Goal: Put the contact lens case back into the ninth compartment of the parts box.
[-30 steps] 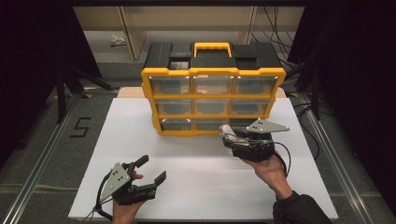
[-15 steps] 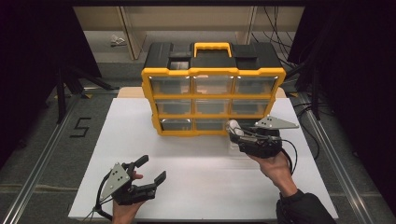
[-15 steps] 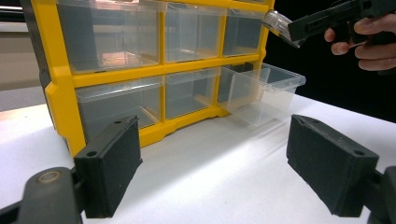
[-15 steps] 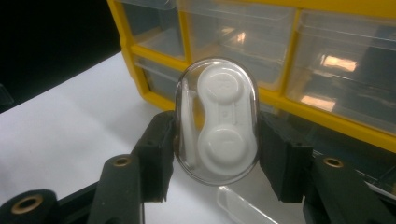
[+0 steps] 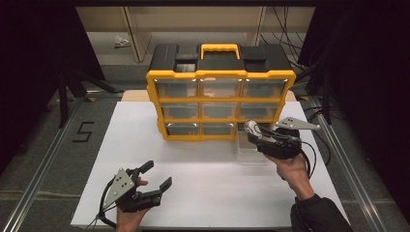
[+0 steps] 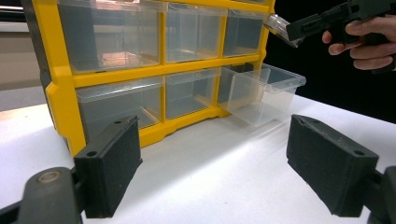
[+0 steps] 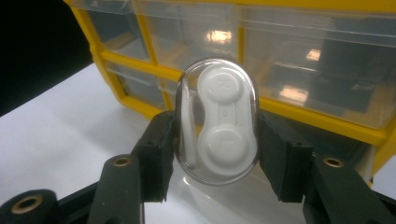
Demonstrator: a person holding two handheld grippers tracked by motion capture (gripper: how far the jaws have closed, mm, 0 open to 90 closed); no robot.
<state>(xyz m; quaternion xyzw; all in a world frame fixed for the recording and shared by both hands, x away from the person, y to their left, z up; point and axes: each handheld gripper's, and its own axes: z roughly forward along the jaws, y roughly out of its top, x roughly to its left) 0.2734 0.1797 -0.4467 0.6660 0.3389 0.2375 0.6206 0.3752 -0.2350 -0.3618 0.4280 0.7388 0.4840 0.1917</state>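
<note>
Since the earlier frame the right gripper [image 5: 255, 133] has been carried rightward along the front of the yellow organizer [image 5: 220, 89], toward its lower right corner. A clear oval case [image 7: 217, 121] holding a white double-cup insert is pinched between its jaws (best seen in the right gripper view). An open clear drawer [image 6: 261, 93], pulled out from the organizer's bottom right slot, is revealed by the left gripper view. The left gripper [image 5: 154, 179] is held with jaws spread, well in front of the organizer on the white table [image 5: 203, 193].

A "5" marked on the floor [image 5: 84, 131]
</note>
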